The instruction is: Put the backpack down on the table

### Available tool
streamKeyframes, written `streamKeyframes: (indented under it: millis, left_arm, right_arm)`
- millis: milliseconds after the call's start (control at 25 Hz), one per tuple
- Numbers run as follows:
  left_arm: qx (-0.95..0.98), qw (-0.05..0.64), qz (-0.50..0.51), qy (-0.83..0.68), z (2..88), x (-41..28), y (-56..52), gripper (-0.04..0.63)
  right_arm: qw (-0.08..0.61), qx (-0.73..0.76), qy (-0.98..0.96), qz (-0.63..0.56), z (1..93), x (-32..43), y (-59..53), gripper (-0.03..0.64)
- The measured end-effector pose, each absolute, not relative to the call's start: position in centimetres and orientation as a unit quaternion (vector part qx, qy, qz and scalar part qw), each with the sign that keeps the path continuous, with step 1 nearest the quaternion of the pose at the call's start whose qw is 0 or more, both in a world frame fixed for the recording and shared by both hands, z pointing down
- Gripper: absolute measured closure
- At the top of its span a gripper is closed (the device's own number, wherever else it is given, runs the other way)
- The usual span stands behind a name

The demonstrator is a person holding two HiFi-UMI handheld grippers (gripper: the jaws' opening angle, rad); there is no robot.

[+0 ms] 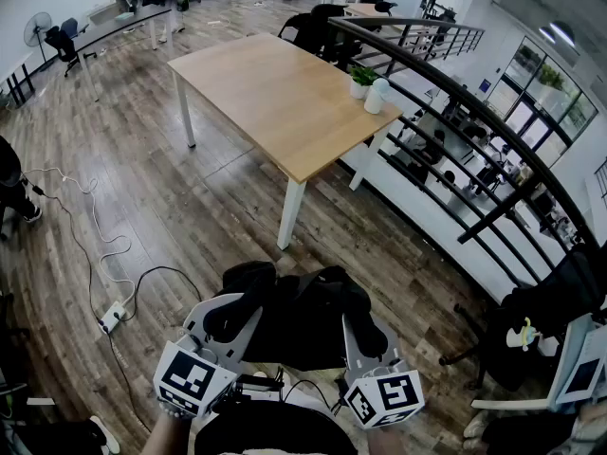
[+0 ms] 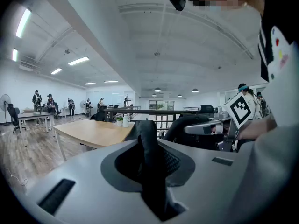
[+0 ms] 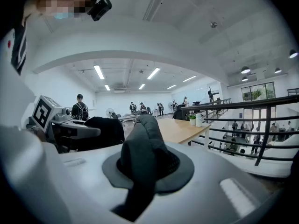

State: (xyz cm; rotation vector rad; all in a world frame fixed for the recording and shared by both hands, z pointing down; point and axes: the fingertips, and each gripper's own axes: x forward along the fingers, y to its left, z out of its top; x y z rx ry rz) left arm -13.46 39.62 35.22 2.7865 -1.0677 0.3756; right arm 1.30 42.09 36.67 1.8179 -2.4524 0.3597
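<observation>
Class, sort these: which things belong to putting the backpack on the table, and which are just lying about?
Job in hand: backpack, gripped by left gripper and right gripper; wooden table.
Lying about: potted plant and white bottle on the table; power strip and cable on the floor; fan.

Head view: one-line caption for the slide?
Black backpack held by left gripper and right gripper, above the floor, short of the wooden table.

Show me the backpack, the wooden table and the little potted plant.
backpack (image 1: 303,325), head view, middle of its black body.
wooden table (image 1: 266,98), head view, bare part of its top.
potted plant (image 1: 358,88), head view, its white pot.
</observation>
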Motion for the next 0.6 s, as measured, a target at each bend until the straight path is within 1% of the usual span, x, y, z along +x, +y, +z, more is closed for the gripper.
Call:
streamKeyframes:
  millis: [600]
  left_arm:
    - [0.921,0.069,0.134,-0.359,36.4,-14.1,40.2,0.531]
  right_arm:
    - [0.03,0.592,-0.796,0.124,37.3,1.1,42.6,0.563]
